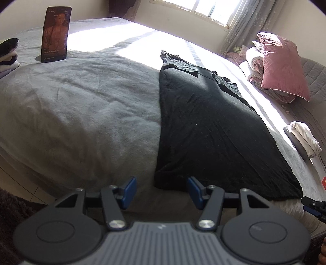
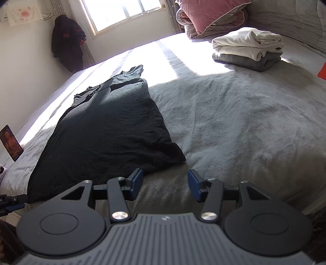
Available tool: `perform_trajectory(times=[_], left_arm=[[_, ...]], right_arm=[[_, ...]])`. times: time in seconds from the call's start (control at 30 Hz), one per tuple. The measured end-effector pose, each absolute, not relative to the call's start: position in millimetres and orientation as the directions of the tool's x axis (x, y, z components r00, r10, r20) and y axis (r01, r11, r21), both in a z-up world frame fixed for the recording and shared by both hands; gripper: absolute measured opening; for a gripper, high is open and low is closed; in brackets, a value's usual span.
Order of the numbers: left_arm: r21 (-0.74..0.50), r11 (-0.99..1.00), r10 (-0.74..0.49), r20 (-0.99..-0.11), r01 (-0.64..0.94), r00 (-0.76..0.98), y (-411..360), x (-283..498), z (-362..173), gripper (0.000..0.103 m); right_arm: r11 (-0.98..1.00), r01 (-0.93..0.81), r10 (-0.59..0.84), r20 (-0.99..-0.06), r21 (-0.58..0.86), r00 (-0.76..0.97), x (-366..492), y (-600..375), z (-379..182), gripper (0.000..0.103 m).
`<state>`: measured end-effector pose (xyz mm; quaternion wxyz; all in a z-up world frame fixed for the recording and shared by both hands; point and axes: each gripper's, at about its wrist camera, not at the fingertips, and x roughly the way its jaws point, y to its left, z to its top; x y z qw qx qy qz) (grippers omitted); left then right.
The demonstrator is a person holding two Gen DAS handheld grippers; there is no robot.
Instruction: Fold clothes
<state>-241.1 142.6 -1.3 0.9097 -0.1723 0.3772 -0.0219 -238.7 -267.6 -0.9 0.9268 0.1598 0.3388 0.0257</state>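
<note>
Black garment is laid flat and lengthwise on the grey bed, folded into a long strip, sleeves tucked at the far end toward the window. Left claw is held open just at the garment's near left corner, nothing between the blue pads. Right claw is also open and empty, positioned just beside the near right corner, over bare blanket. A phone is propped upright on the bed's far left. A folded white-on-grey stack is seen far right, with a pink pillow behind it.
</note>
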Motion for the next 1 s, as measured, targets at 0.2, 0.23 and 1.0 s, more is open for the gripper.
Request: perform_trajectory(times=[0.2,0.23,1.0], left_arm=[[-0.286,0.958,-0.175,-0.616,-0.011,0.768,135,-249,-3,0.057],[-0.242,0.97,-0.164,-0.601,0.017,0.782,130,-251,-3,0.057],[0.536,0.616,-0.183,-0.615,0.577,0.767,41,-252,-14,0.062]], right_arm=[[0.965,0.025,0.144,-0.61,0.26,0.779,-243,-262,-5,0.053],[0.973,0.014,0.134,-0.611,0.232,0.78,-243,-259,-6,0.053],[0.666,-0.581,0.172,-0.662,-0.467,0.729,-230,-175,-14,0.053]])
